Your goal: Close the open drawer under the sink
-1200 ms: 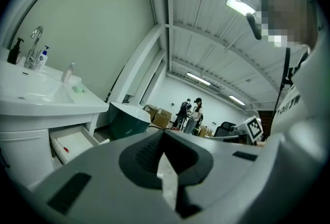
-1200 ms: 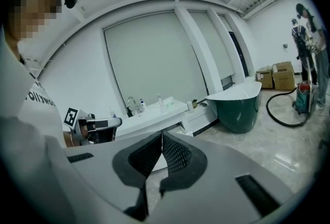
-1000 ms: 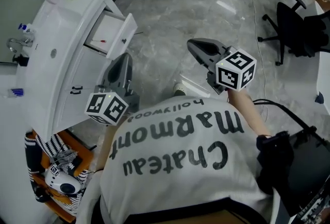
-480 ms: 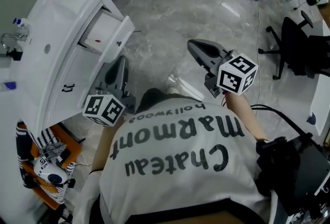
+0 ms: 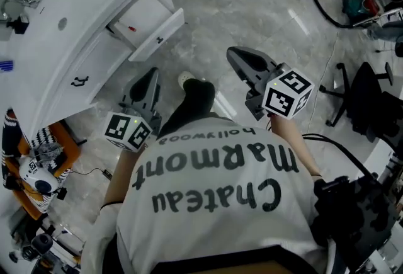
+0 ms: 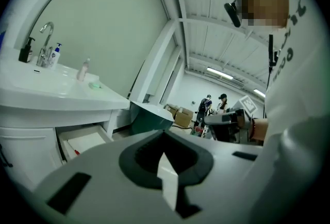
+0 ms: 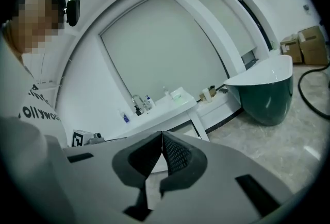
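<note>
Left gripper (image 5: 152,72): jaws were pressed together with nothing between them; it was held in the air, pointing toward the cabinet, and touched nothing.
Right gripper (image 5: 233,52): jaws met at the tips and held nothing; it was held over the floor, well apart from the drawer.
Drawer (image 5: 148,26): stood open, pulled out from the cabinet under the sink, with its front panel out over the floor; it lay ahead and to the left of the left gripper.
Drawer contents: a small red item (image 5: 131,29), possibly a tube, though too small to identify.
Sink (image 5: 63,25): a white counter, with a faucet (image 6: 46,30) and bottles at its far end.
Person: wore a white printed shirt (image 5: 214,191), with one shoe (image 5: 184,79) forward between the grippers.
Floor (image 5: 252,8): grey marbled tile.
Surroundings: a dark green bathtub (image 7: 265,91) beyond the sink and an office chair (image 5: 368,99) at the right.
</note>
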